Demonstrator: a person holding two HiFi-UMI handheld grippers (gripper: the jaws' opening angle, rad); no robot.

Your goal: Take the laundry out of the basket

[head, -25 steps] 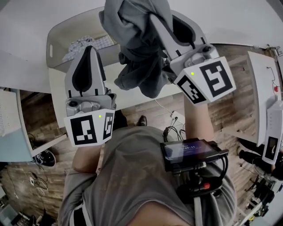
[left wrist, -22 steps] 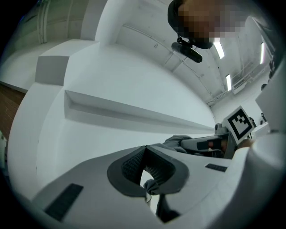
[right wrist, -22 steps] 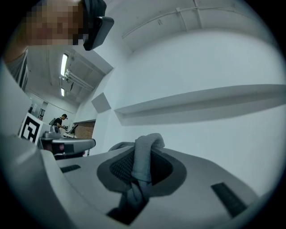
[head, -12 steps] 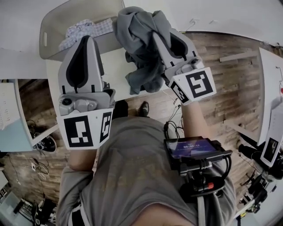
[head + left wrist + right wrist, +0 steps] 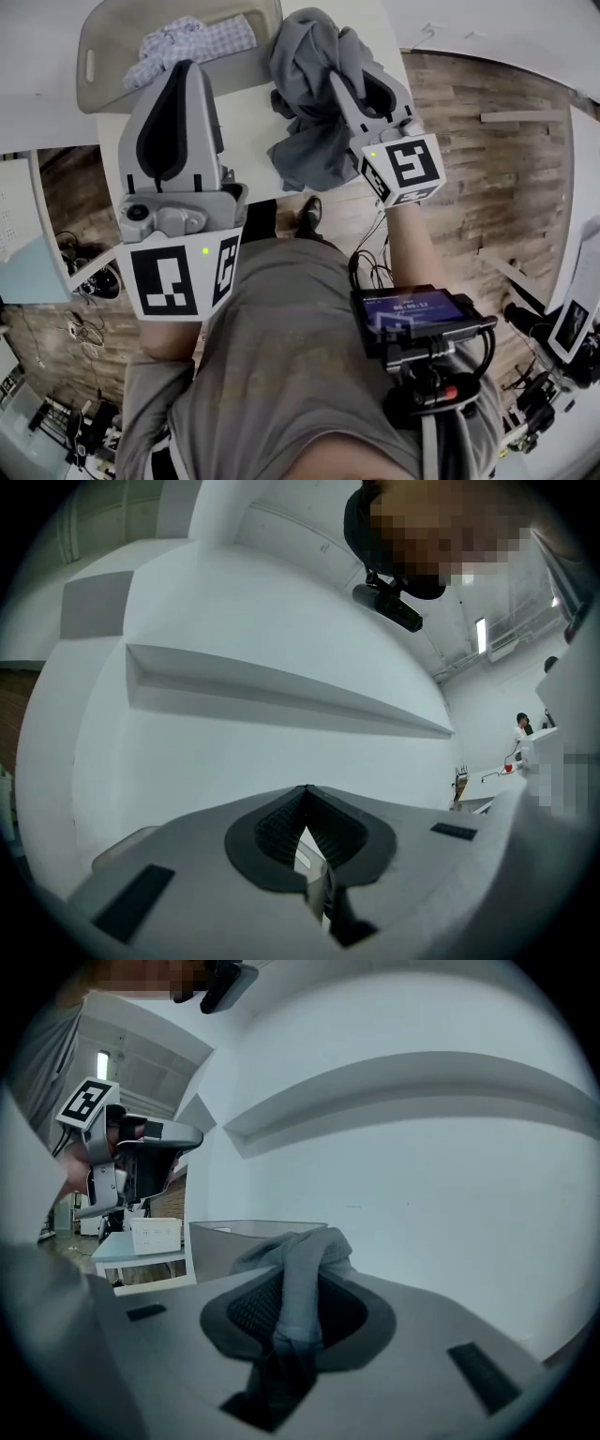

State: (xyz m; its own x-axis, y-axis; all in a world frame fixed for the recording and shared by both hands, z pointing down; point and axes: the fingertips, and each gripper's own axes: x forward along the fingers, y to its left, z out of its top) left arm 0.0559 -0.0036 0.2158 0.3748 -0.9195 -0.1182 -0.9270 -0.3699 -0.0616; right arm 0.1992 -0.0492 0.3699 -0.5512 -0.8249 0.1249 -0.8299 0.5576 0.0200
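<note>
Two laundry pieces show. White table (image 5: 246, 141), top centre; on it the basket (image 5: 108, 47) (upper left) holding a checked cloth (image 5: 192, 39); right of it a gray garment (image 5: 309, 112), a fold pinched in the right gripper (image 5: 295, 1307), whose narrow jaws have just been opening. Left gripper (image 5: 305, 803) is closed, empty.

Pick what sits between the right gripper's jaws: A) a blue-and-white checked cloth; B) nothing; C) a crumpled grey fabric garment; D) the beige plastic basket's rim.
C: the crumpled grey fabric garment is pinched in the right gripper, whose jaws have just been opening slightly; the blue-and-white checked cloth lies in the beige plastic basket.
</note>
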